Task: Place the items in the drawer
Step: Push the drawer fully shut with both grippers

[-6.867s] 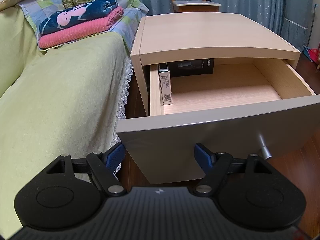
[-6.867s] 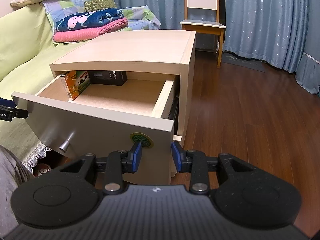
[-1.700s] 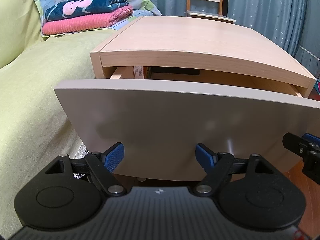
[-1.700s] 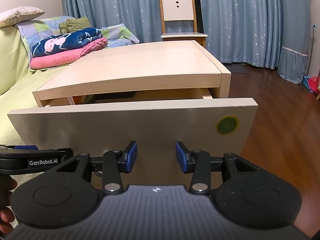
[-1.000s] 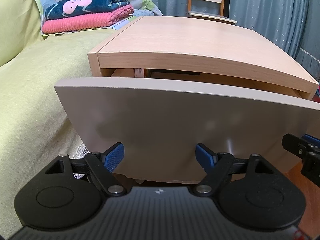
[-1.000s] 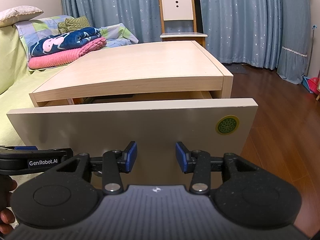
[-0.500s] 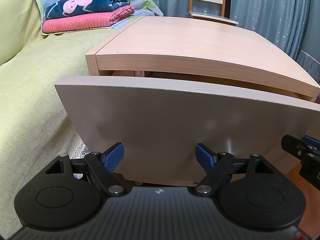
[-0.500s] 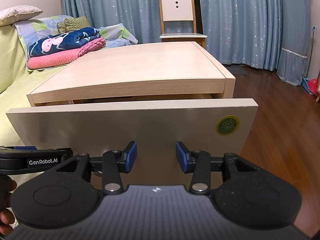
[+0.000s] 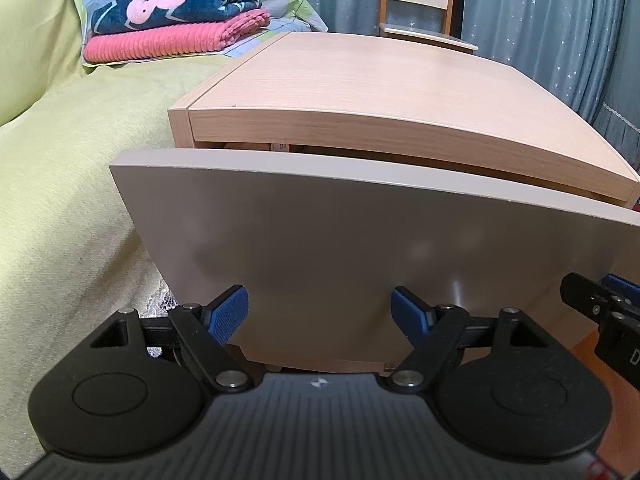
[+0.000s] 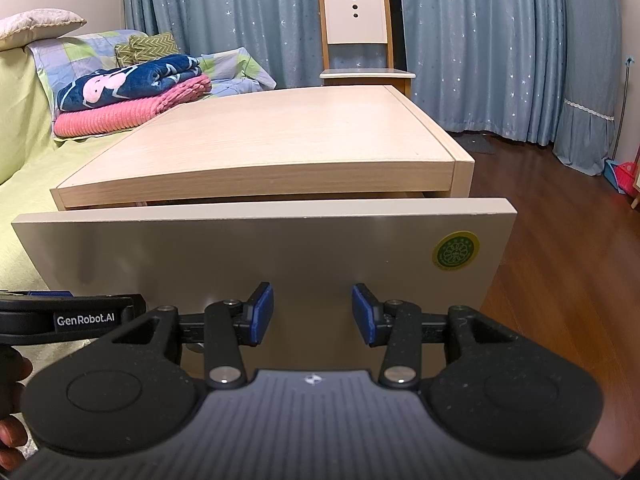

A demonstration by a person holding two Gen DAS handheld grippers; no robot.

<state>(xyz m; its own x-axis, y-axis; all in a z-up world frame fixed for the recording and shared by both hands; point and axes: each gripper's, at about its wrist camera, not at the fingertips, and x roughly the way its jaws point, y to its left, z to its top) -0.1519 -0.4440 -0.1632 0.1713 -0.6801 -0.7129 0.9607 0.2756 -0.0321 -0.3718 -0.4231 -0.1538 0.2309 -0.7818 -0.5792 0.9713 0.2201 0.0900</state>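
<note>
The grey drawer front [image 9: 360,240] [image 10: 260,252] of the light-wood nightstand [image 9: 380,92] [image 10: 280,140] stands only a narrow gap out from the cabinet. The items inside are almost wholly hidden; a sliver of a box label [image 9: 279,145] shows in the gap. My left gripper [image 9: 320,312] is open, its blue fingertips close against the lower drawer front. My right gripper [image 10: 313,312] is open too, its pads close to the front's lower middle. Neither holds anything.
A bed with a yellow-green cover [image 9: 60,184] lies left of the nightstand, with folded pink and navy blankets [image 10: 128,96] on it. A wooden chair [image 10: 356,32] and blue curtains [image 10: 500,40] stand behind. Dark wood floor [image 10: 560,248] spreads to the right. A green sticker [image 10: 456,251] marks the drawer front.
The drawer has slid further into the nightstand with both grippers against its front; the gap at the top has narrowed to a slit and the contents have dropped out of sight.
</note>
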